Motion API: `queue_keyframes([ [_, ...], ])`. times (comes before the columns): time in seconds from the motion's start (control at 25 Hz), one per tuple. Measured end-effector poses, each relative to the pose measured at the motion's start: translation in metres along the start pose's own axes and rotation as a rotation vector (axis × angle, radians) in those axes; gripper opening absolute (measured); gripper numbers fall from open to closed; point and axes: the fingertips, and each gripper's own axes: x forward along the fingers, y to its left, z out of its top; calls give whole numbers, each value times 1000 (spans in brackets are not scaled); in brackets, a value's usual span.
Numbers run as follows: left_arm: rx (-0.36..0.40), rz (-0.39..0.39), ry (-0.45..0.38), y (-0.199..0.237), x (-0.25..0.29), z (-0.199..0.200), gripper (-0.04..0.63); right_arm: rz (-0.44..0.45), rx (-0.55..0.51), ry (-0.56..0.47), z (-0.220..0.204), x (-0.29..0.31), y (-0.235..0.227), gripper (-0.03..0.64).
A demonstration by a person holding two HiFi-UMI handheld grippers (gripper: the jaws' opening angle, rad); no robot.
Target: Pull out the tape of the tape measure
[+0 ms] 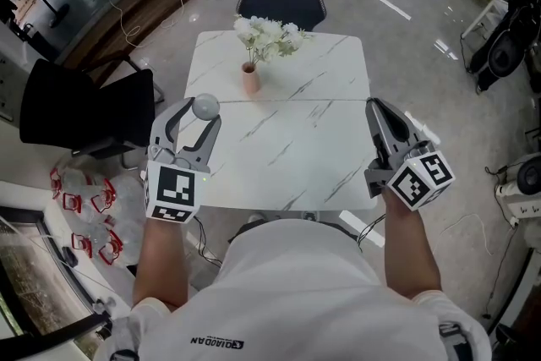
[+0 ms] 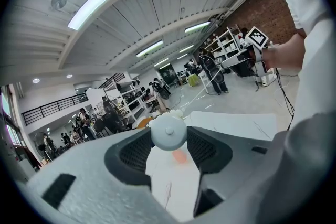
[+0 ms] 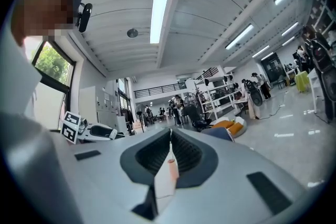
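A small round grey-white tape measure (image 1: 205, 106) sits clamped between the tips of my left gripper (image 1: 199, 110), held over the left edge of the white marble table (image 1: 317, 152). In the left gripper view the round case (image 2: 168, 132) fills the gap between the dark pads. My right gripper (image 1: 373, 104) hovers at the table's right edge with its jaws closed together. The right gripper view shows its pads (image 3: 157, 155) meeting with nothing visible between them. I see no drawn-out tape for certain.
A pink vase with white flowers (image 1: 251, 79) stands on the table's far half. A dark chair (image 1: 281, 0) is behind the table and a black chair (image 1: 84, 110) at its left. Red items (image 1: 80, 203) lie on the floor at the left.
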Motion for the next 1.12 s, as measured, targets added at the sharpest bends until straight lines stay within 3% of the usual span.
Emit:
queue_keyframes([
  [0.8, -30, -56, 52, -22, 18, -23, 222, -19, 54, 52, -29, 3, -11, 18],
  [1.12, -79, -147, 141, -53, 48, -72, 222, -64, 112, 152, -84, 6, -35, 18],
])
